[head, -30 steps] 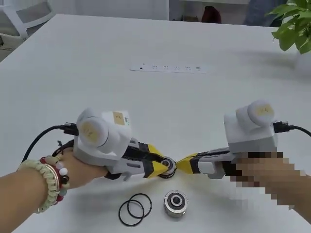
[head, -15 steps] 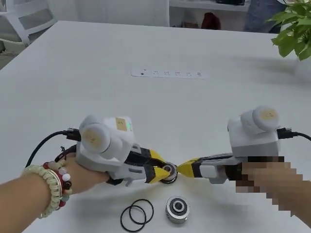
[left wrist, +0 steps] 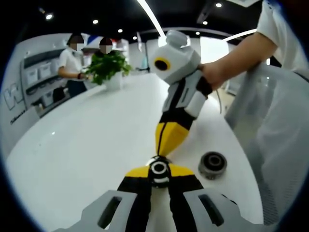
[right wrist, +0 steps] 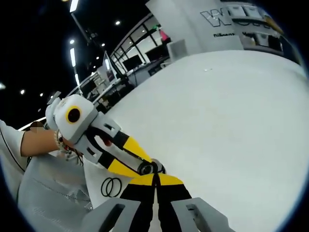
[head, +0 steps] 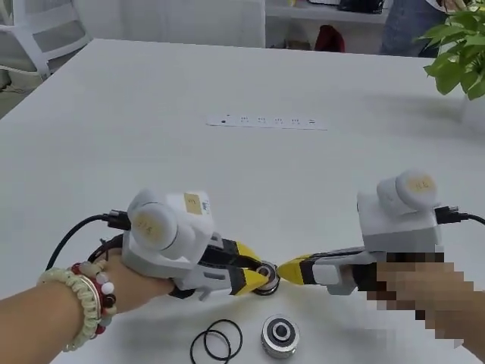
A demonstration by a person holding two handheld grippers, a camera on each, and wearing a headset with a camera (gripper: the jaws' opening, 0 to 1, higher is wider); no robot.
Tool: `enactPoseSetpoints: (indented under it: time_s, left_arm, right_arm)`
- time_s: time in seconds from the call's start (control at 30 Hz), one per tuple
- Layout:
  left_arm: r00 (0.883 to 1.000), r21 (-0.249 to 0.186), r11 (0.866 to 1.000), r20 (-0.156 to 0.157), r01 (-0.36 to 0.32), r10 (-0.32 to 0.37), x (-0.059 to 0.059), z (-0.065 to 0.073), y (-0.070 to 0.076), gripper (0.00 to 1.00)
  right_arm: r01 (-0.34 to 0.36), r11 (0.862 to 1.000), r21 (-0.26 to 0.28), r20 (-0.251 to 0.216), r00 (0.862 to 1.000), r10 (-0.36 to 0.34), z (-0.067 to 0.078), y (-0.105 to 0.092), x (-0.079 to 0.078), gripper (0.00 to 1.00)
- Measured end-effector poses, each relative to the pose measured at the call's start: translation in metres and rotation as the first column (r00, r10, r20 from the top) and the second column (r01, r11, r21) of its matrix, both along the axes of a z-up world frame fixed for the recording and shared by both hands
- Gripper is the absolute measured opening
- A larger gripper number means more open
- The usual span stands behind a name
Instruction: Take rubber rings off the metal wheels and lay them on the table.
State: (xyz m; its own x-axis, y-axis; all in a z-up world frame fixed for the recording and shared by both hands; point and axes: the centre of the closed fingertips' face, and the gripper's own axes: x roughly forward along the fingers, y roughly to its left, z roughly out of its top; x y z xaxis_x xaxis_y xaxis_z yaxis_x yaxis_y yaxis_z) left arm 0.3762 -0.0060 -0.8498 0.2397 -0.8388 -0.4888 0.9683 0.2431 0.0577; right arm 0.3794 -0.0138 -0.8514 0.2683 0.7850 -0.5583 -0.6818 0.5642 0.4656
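Left tongs (head: 258, 274) clamp the metal wheel (head: 266, 277); right tongs (head: 285, 271), pinched shut, touch its 3 o'clock edge.

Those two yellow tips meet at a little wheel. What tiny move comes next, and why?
Probably draw the right gripper away to peel a ring off. The left gripper clamps the metal wheel, the right one's shut fingers touch its rim, and two rubber rings already lie on the table.

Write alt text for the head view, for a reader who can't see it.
Over a white table, the left tool grips a small metal wheel while the right tool, yellow tips closed, meets it. Two black rubber rings and a second wheel lie on the table nearer the person.
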Motion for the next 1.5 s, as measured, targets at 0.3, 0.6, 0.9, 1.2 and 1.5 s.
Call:
enactPoseSetpoints:
  time_s: [0.3,0.6,0.9,1.2,1.5]
  left_arm:
    - [1.000,0.001,1.000,0.000,-0.001,0.001,0.000,0.000,0.000,0.13]
    - [1.000,-0.001,1.000,-0.001,-0.001,0.001,0.001,0.000,0.000,0.13]
    - [1.000,-0.003,1.000,0.001,0.002,-0.002,0.001,0.000,0.000,0.13]
    - [1.000,-0.028,0.999,-0.023,-0.022,0.021,0.001,0.001,-0.001,0.14]
    - [0.998,-0.059,0.997,-0.051,-0.042,0.039,0.001,0.003,-0.004,0.14]
  right_arm:
    - [-0.001,1.000,-0.004,0.004,1.000,0.001,0.002,0.002,-0.001,0.00]
    - [-0.008,1.000,0.002,0.005,1.000,0.008,0.004,0.006,-0.002,0.00]
    - [-0.038,0.994,0.098,0.024,0.999,0.036,0.024,0.025,-0.005,0.00]
    - [-0.037,0.999,0.025,0.052,0.998,0.036,0.015,0.016,-0.002,0.00]
    - [-0.022,1.000,0.013,0.018,1.000,0.022,0.006,0.009,-0.004,0.00]
